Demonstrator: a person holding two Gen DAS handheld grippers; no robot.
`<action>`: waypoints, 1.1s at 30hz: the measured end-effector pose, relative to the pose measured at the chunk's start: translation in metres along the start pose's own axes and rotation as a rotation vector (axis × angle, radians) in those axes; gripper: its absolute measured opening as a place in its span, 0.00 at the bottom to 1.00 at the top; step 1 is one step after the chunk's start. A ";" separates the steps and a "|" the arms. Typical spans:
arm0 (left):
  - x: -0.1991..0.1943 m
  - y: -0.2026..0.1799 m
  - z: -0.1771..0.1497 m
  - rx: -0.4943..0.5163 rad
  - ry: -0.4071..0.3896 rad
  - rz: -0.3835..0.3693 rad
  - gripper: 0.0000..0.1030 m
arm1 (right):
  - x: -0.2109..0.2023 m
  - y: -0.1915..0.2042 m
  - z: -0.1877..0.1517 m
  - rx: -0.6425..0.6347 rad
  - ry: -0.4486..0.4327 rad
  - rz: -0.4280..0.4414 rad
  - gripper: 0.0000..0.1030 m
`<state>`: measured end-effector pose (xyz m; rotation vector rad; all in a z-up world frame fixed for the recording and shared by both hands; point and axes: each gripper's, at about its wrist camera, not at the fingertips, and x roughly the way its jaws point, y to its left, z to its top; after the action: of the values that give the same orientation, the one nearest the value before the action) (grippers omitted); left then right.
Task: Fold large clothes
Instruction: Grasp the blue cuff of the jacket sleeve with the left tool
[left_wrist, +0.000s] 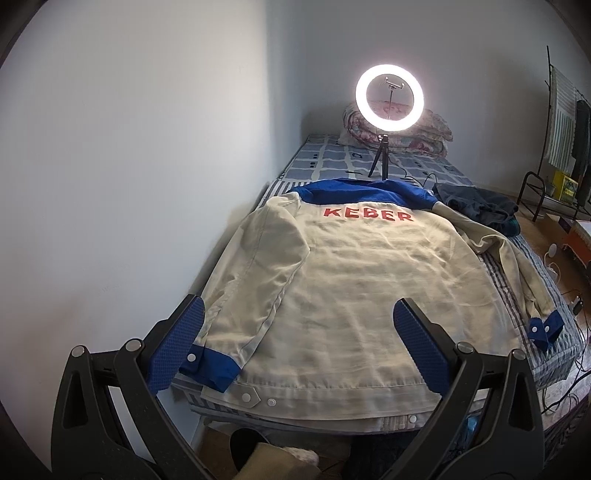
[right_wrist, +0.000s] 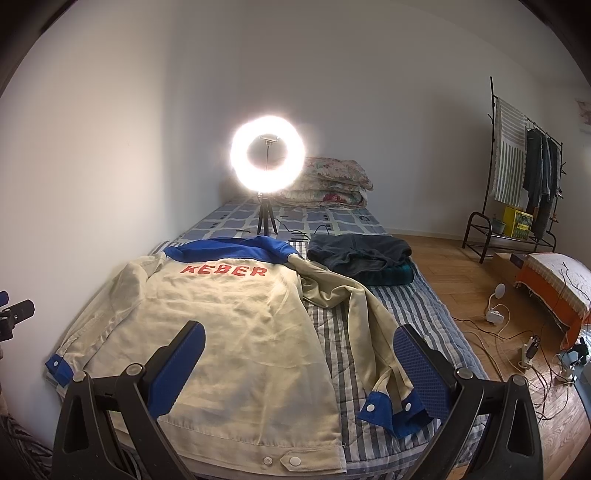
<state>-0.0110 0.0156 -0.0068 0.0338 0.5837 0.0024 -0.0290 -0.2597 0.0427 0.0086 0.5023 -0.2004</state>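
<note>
A cream jacket (left_wrist: 343, 280) (right_wrist: 207, 332) with a blue collar, blue cuffs and red letters KEBER lies back up on the bed. Its left sleeve (left_wrist: 258, 288) is laid along the body, cuff (left_wrist: 210, 367) near the hem. The right sleeve (right_wrist: 365, 321) trails out over the striped cover, ending in a blue cuff (right_wrist: 391, 410) (left_wrist: 545, 328). My left gripper (left_wrist: 299, 321) hovers open above the hem, nothing between its fingers. My right gripper (right_wrist: 299, 345) is open too, above the jacket's right edge and the loose cuff.
A lit ring light on a small tripod (left_wrist: 389, 98) (right_wrist: 267, 155) stands behind the collar. Dark folded clothes (right_wrist: 362, 256) lie to the right of it, a folded quilt (right_wrist: 332, 181) at the bed's head. White wall on the left; cables (right_wrist: 517, 332) and a clothes rack (right_wrist: 517, 177) on the right.
</note>
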 end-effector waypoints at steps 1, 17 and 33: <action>0.009 0.000 -0.007 -0.003 0.005 0.003 1.00 | 0.002 -0.001 0.001 0.005 0.001 0.006 1.00; 0.011 0.048 -0.036 0.001 0.066 0.069 0.85 | 0.077 0.029 0.023 0.004 0.091 0.430 0.87; 0.085 0.120 -0.096 -0.361 0.319 0.027 0.59 | 0.136 0.114 0.014 -0.169 0.331 0.690 0.43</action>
<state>0.0074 0.1391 -0.1299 -0.3147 0.8942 0.1411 0.1164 -0.1748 -0.0153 0.0501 0.8142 0.5274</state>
